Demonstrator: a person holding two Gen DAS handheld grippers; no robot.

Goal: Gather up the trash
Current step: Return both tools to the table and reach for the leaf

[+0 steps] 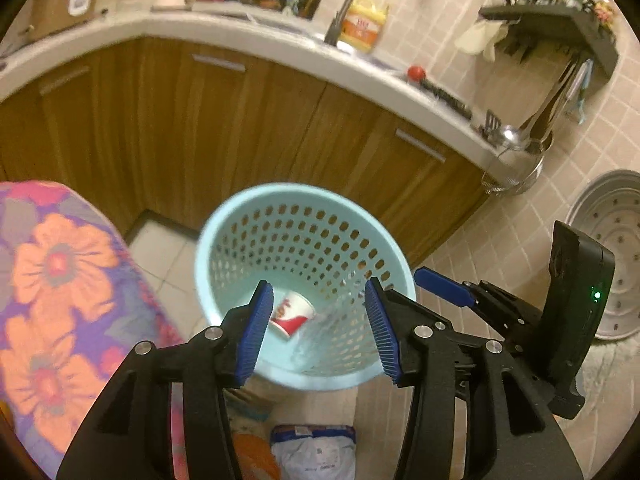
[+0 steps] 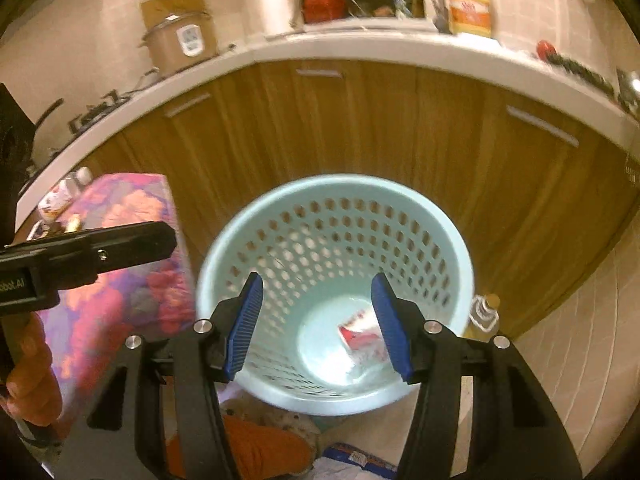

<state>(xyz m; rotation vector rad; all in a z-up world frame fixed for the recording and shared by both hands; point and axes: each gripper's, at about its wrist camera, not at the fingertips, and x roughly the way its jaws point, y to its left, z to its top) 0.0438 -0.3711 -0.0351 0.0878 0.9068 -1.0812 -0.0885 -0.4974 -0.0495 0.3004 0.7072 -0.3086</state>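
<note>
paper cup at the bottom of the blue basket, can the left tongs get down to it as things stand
Probably yes: the left tongs are open above the basket's open mouth, and nothing covers the paper cup, though the walls narrow toward the bottom.

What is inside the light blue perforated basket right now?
The basket holds a red and white paper cup lying on its side at the bottom, next to something clear and blurred, maybe plastic. The right gripper's finger covers part of the cup in its view.
</note>
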